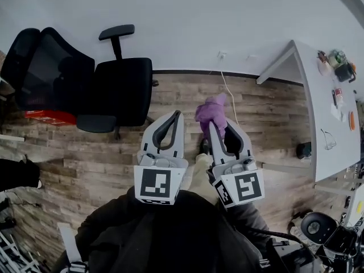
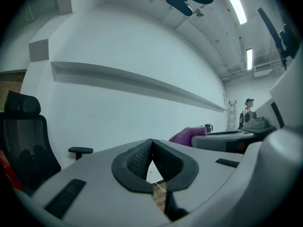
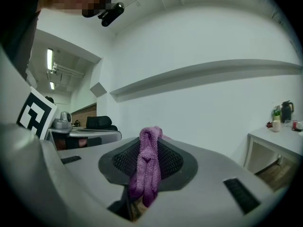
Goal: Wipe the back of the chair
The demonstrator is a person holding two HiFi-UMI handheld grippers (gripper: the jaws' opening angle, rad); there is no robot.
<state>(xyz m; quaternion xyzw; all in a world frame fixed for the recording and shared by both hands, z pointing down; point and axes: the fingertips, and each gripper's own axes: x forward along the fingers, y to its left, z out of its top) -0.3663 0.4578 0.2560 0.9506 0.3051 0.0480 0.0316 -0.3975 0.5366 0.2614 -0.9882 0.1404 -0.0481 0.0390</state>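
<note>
A black mesh office chair stands on the wood floor at the upper left of the head view, its backrest to the left and seat to the right. It also shows at the left edge of the left gripper view, chair. My right gripper is shut on a purple cloth, which hangs between the jaws, cloth. My left gripper is shut with nothing in it, jaws touching at the tips. Both grippers are held close in front of me, well right of the chair.
A white desk with small items runs along the right. A white wall lies ahead, with a cable down to the floor. A red box lies by the chair. Another chair base sits at the lower right.
</note>
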